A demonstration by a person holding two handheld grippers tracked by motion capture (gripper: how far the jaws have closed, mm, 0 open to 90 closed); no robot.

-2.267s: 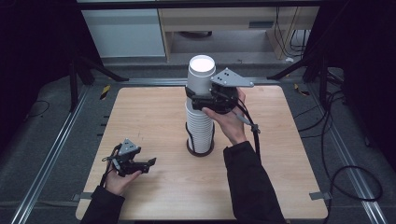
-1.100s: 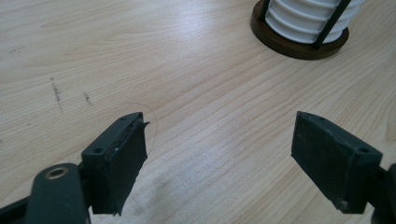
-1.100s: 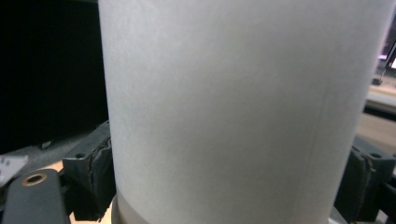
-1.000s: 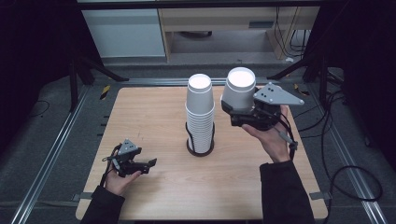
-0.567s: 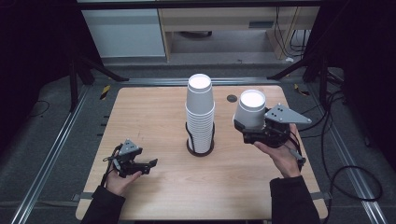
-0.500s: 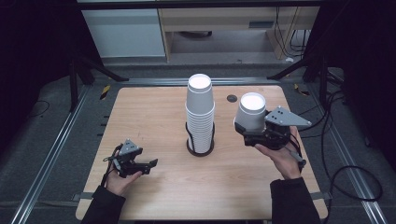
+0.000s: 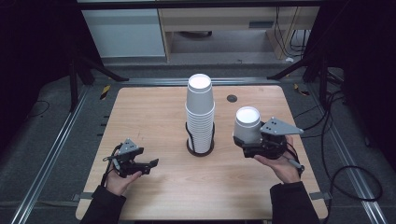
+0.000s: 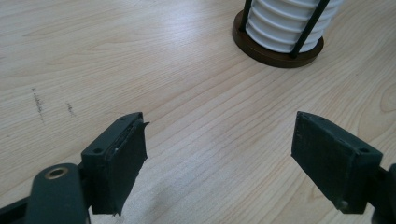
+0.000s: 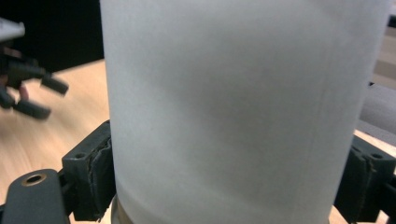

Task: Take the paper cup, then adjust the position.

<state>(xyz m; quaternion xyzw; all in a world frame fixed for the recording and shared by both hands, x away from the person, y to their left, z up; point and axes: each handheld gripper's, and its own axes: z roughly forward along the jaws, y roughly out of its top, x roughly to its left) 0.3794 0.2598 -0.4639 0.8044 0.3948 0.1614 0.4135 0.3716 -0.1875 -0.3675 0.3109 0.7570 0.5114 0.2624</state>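
Observation:
A tall stack of upside-down white paper cups stands in a dark round holder at the table's middle. To its right, a single white cup, bottom up, is held low over the table by my right gripper, which is shut on its sides. Up close, the cup sits between the two black pads. Whether its rim touches the wood, I cannot tell. At the front left my left gripper rests open and holds nothing. In its own view the left gripper points toward the holder's base.
The wooden table has a small dark round hole behind the held cup. Metal rails and black stand legs run along both sides, with cables on the floor at the right. My left gripper shows far off in the right gripper view.
My right gripper lifted the top cup off the stack, carried it to the right and lowered it toward the table. The left gripper stayed in place, open.

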